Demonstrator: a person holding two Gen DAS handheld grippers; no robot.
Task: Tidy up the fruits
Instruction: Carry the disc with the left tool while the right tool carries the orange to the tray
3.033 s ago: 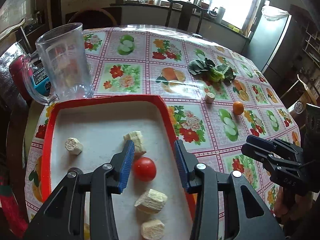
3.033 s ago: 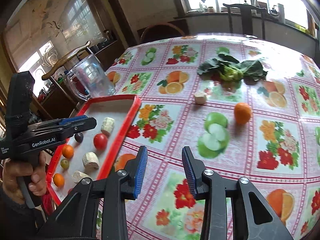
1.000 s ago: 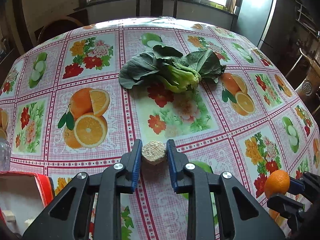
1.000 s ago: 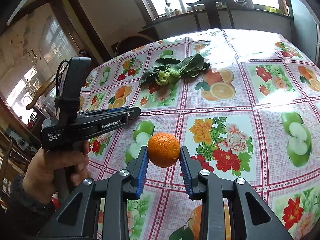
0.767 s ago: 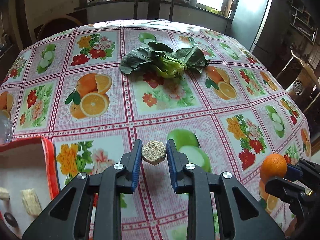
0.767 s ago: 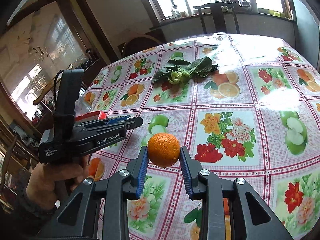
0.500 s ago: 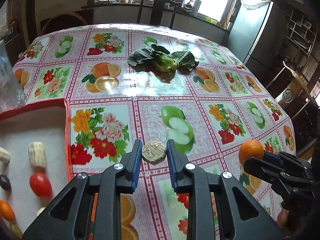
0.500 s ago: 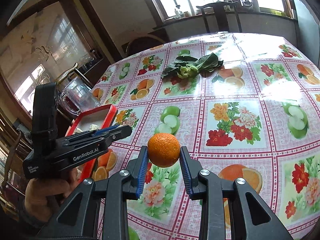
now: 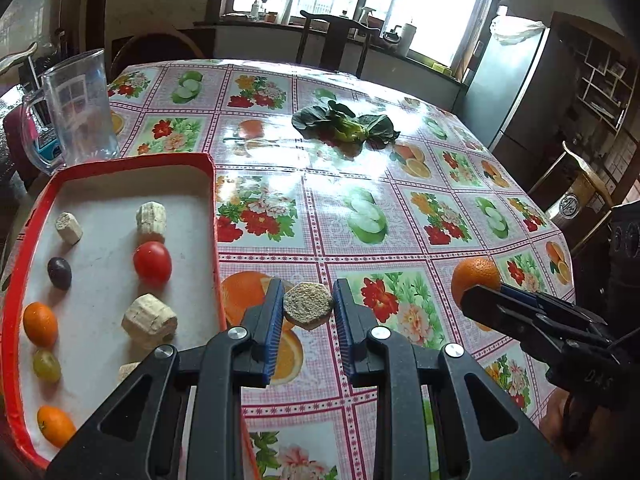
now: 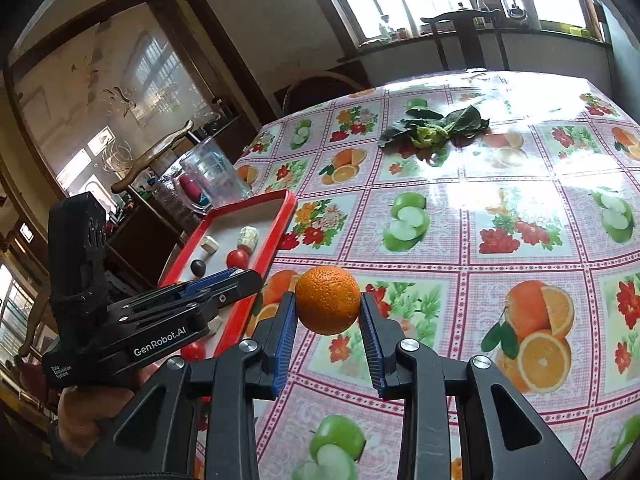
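Fingers of both grippers were clamped: left gripper [image 9: 307,307] on a corn chunk [image 9: 307,306], right gripper [image 10: 328,309] on the orange [image 10: 328,299]; released short of the red tray [image 9: 214,200], the orange could roll across the worktop [image 10: 500,216].

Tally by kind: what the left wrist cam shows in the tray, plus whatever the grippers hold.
Pale corn-cob chunks: 5 (4 in red plastic tray, 1 in left gripper)
Red tomato: 1
Dark purple grape: 1
Green grape: 1
Small orange citrus fruits: 2
Large round orange: 1, in right gripper
Total: 11
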